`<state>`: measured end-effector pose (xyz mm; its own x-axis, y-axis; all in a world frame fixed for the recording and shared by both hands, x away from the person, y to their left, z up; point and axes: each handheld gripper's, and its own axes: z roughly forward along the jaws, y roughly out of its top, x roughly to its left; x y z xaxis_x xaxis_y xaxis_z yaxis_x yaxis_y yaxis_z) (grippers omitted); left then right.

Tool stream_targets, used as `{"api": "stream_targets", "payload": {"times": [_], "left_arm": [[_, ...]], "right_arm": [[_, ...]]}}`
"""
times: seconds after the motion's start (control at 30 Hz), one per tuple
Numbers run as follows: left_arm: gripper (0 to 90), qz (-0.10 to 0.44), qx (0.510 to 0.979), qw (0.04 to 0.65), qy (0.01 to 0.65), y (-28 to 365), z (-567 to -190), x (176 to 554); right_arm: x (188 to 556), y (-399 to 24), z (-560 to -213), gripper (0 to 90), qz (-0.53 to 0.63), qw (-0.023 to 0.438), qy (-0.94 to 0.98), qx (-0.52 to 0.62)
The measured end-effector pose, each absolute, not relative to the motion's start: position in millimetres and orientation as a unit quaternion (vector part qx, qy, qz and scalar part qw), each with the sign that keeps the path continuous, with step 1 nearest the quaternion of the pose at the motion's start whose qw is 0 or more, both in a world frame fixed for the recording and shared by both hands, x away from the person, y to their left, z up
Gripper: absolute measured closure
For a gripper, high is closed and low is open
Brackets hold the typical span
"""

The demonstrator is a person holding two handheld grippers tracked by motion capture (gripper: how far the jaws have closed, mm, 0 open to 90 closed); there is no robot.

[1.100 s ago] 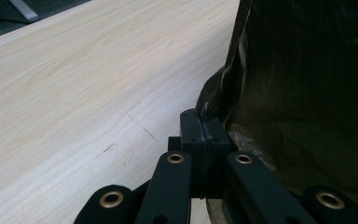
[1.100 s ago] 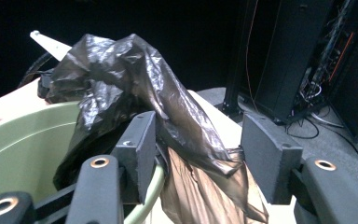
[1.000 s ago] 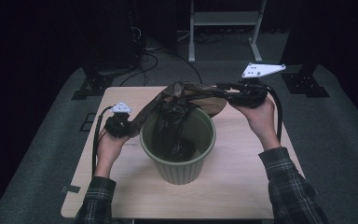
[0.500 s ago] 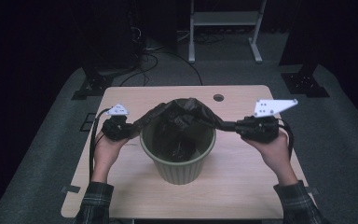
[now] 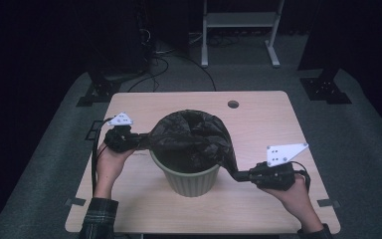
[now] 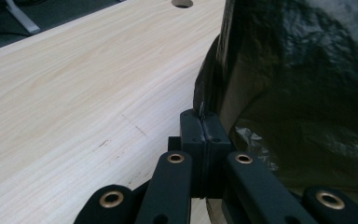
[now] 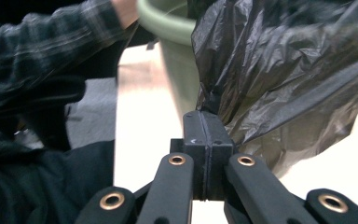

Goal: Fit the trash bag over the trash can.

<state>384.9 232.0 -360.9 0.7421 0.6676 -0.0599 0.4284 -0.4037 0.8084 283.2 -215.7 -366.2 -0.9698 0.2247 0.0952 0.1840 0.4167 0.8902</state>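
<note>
One wooden table (image 5: 129, 107) carries one green bin (image 5: 191, 179), standing near the middle of its front half, and one black plastic bag (image 5: 194, 137) is draped over the bin's rim. Two handheld grippers, a left gripper (image 5: 142, 142) and a right gripper (image 5: 241, 177), flank the bin. One round hole (image 5: 233, 104) marks the far edge.

A pale wooden table (image 5: 268, 124) stands on grey carpet (image 5: 363, 129) near a white stand (image 5: 238, 20).

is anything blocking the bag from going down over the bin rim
Nothing visible does. The black bag is stretched over the green bin, held by the left gripper and right gripper; the table around is bare.
</note>
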Motion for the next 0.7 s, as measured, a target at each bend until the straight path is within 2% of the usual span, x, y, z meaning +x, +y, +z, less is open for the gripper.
{"api": "stream_targets", "payload": {"times": [0.47,0.7], "left_arm": [[89.9,0.131,0.824,0.438,0.335,238,-367,384],[89.9,0.135,0.825,0.423,0.351,244,-370,385]], "right_arm": [[283,-186,-423,90.0,0.444,-0.052,0.886,0.12],[275,-161,-422,90.0,0.434,-0.057,0.895,0.082]]}}
